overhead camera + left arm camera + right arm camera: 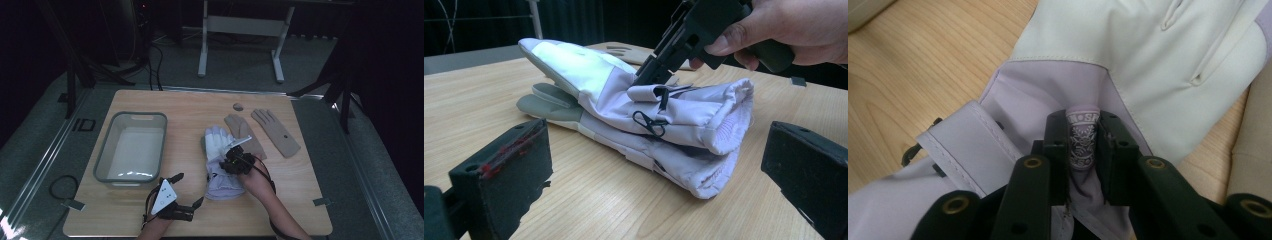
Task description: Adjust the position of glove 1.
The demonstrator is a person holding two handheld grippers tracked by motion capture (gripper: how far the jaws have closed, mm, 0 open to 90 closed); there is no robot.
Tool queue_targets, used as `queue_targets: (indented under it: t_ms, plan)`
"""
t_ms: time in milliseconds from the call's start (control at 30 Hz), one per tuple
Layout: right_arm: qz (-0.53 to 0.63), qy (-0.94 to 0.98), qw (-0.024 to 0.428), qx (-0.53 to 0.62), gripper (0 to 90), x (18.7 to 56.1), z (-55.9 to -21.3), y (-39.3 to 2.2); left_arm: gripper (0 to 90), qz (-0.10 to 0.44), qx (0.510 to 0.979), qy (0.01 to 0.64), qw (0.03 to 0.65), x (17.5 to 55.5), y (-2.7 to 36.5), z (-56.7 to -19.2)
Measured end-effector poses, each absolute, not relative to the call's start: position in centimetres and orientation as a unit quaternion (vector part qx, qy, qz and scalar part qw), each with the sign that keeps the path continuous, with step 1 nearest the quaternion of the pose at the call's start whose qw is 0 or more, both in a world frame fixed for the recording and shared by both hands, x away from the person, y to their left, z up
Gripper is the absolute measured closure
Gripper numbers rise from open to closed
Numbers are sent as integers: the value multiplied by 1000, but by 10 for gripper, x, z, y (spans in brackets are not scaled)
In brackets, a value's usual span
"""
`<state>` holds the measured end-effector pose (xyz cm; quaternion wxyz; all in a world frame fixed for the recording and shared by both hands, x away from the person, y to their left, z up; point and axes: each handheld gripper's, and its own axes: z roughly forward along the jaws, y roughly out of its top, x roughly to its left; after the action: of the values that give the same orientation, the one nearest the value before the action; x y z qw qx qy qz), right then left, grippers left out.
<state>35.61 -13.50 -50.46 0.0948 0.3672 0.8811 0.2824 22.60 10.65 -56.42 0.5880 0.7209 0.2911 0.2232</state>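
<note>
Here the light wooden counter [190, 107] carries a padded white-and-lilac ski glove pair [220, 165] at frame centre; the right hand-held gripper [1083, 145] pinches its printed tab, seemingly to lift it, while the left hand-held gripper [187, 192] waits wide.

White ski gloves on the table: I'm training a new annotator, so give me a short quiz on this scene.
1. How many beige gloves lie there?
2. True or false: the grey tub holds a glove.
3. What does the right hand-held gripper pinch? A) the white glove's tab B) a beige glove C) the tub's rim
Key: 1 two; 2 false; 3 A.
</note>
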Motion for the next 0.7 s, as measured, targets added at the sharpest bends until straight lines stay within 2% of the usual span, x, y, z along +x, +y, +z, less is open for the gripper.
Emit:
queue_targets:
  t_ms: [200,333,367,433,467,600,700]
  plan:
    - [323,873,107,350,618,351,-492,-142,0,216,723,303,582,228,106,-564]
    - [346,866,151,328,427,341,-483,-150,0,205,730,307,574,230,105,-563]
    - [344,865,144,335,388,340,-482,-153,0,207,731,307,574,230,104,-563]
    - [368,857,137,333,383,337,-481,-161,0,211,735,306,568,229,102,-563]
    - [374,854,139,335,350,336,-480,-165,0,211,735,306,568,229,102,-563]
    - [405,843,107,337,138,333,-480,-185,0,208,743,312,554,229,98,-562]
    - [417,844,126,312,139,328,-484,-196,0,182,755,316,546,231,96,-560]
